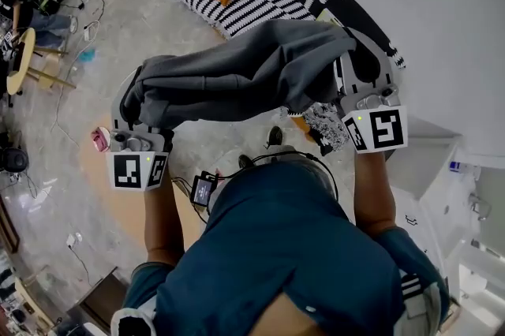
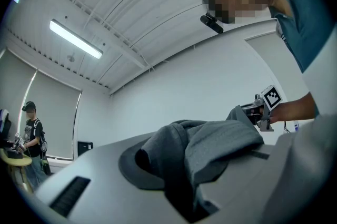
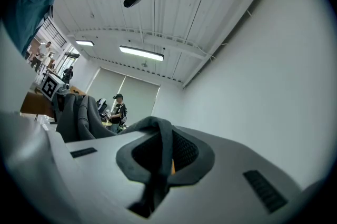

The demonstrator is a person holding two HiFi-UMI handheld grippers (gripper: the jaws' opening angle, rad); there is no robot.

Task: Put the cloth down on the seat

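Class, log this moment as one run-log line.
left gripper: shut on cloth | right gripper: shut on cloth | cloth: aloft between both | seat: no cloth yet

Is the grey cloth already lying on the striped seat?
No, the grey cloth hangs in the air, held between the left gripper and the right gripper, short of the striped seat.

Head view steeply down; gripper views upward; cloth shared

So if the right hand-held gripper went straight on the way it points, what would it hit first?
Besides the grey cloth it grips, nothing close. The right hand-held gripper points slightly upward into open room; the white wall looks first in line, though depth is unclear.
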